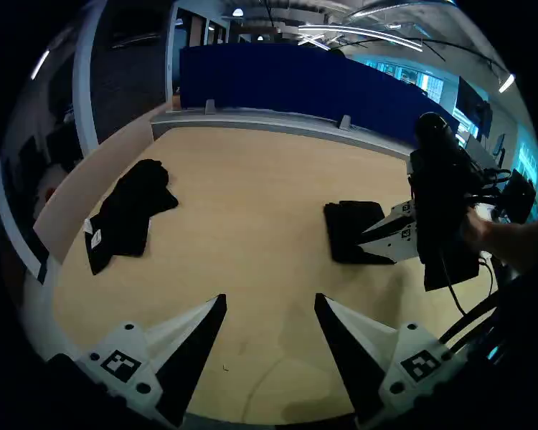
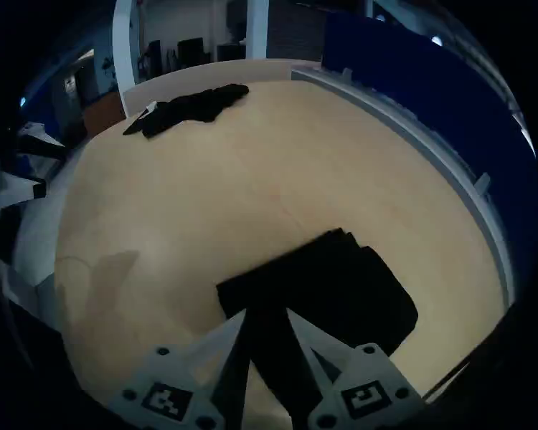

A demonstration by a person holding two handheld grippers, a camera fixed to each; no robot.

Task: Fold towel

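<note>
Towel [image 2: 341,287] is lying as a dark folded block on the tan table [image 2: 197,215], right at the tips of my right gripper [image 2: 267,337]. That is what the coming move is hanging on. In the right gripper view it is sitting dead ahead and a bit to the right of the fingers, with its near edge running in between them. Its longer side is slanting across my line of reach, not along it. The fingers are standing narrowed, but it's black on black in there, so I'm not able to tell whether they are pinching the edge or only resting over it.

My left gripper [image 1: 269,319] is hanging released, fingers spread wide over bare table. From there the towel is lying ahead and to the right, well apart, so the right side is the nearer one by far. A person's hand [image 1: 488,233] is gripping the right tool.

Towel is looking matte black, stacked in layers, with fairly square edges and no loose tails. I'm judging the fold as nearly done. A crumpled black cloth [image 1: 129,211] is lying near the table's far left side, well apart.
</note>
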